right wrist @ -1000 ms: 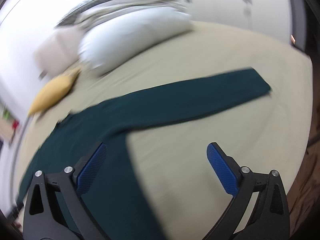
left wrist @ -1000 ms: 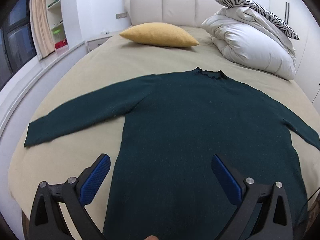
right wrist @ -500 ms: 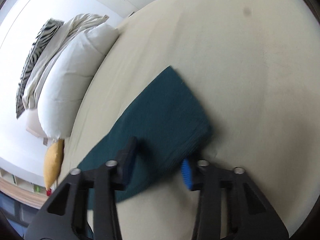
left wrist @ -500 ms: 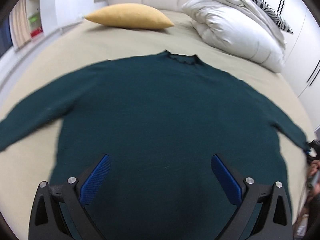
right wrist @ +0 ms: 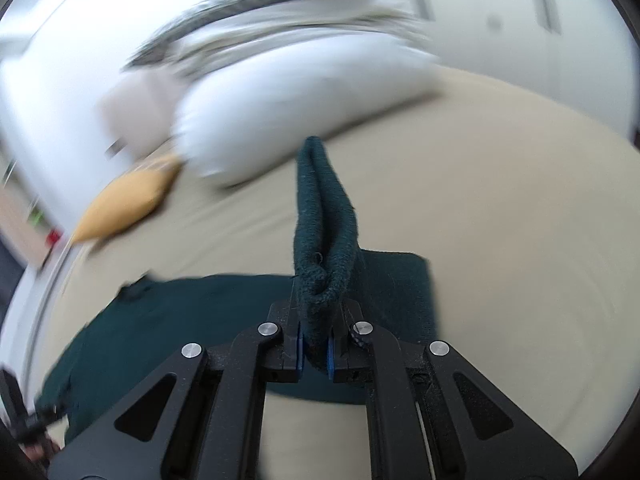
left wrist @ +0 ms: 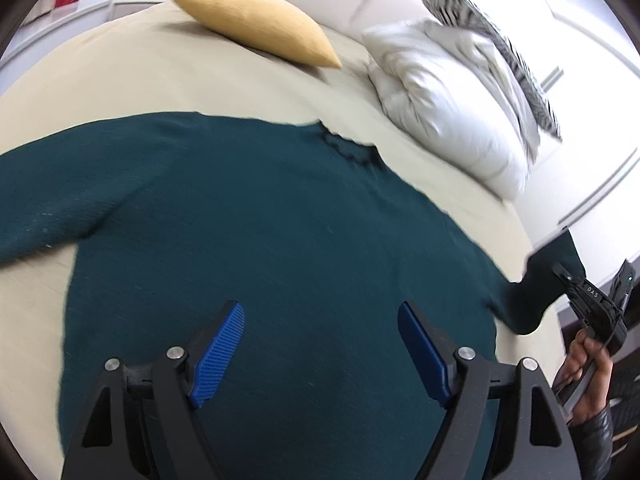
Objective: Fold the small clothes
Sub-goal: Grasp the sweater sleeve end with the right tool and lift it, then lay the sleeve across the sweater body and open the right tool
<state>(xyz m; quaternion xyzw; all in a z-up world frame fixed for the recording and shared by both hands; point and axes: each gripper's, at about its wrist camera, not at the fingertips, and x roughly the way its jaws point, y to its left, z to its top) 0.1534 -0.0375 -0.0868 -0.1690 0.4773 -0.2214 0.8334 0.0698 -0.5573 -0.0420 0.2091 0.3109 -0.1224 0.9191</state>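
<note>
Pinching the cuff of the right sleeve, the right gripper has its jaws nearly closed on a doubled wad of dark green knit, and the cuff stands up out of the jaws, lifted off the bed. The sweater lies flat on its back across the beige sheet, collar pointing toward the yellow pillow and white duvet, hem toward the person. Its body is directly under the left gripper, whose jaws are wide open and hold nothing, hovering above the lower chest.

What matters next is that the sleeve's long axis runs sideways out from the shoulder, and the torso lies to the left of the pinched cuff. A fold would probably mean carrying the cuff leftward across the chest, toward the open left gripper. The right hand is plainly the nearer one for that sleeve; the other sleeve stretches out flat on the far left, untouched.
</note>
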